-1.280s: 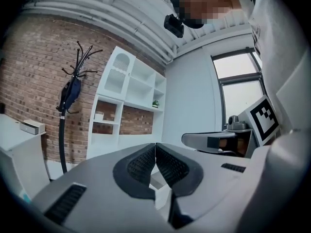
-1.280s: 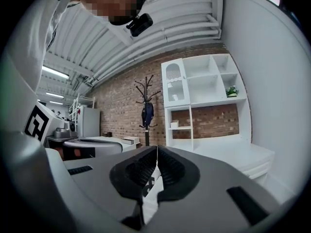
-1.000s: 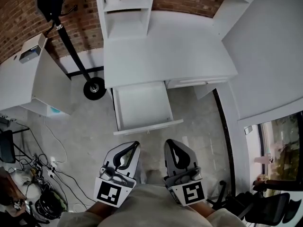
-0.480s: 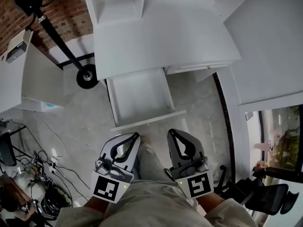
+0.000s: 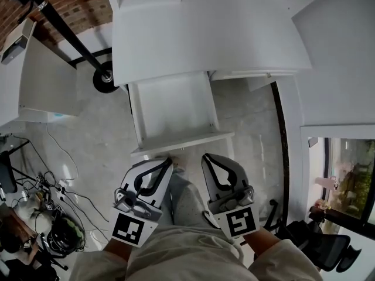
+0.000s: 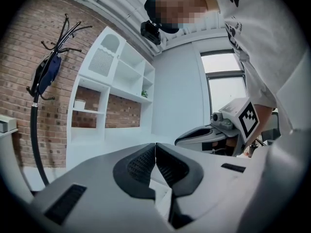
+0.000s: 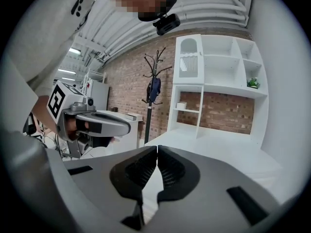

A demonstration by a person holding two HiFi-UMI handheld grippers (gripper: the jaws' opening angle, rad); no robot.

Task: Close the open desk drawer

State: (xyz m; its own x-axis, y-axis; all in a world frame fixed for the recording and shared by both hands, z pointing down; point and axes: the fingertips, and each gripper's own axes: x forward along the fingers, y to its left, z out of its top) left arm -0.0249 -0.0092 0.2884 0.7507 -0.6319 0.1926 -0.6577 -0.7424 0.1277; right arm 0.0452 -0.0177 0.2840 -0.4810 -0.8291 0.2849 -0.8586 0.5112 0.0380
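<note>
Head view: open white drawer [image 5: 173, 115] under desk [image 5: 205, 37].

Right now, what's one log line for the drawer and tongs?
drawer: open | left tongs: shut, empty | right tongs: shut, empty

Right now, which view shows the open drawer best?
Head view: the drawer is seen from above, pulled out from under the desk, inside and front panel visible. The left gripper view and right gripper view show shut jaws with desk top and shelves beyond; the drawer can't be made out there.
</note>
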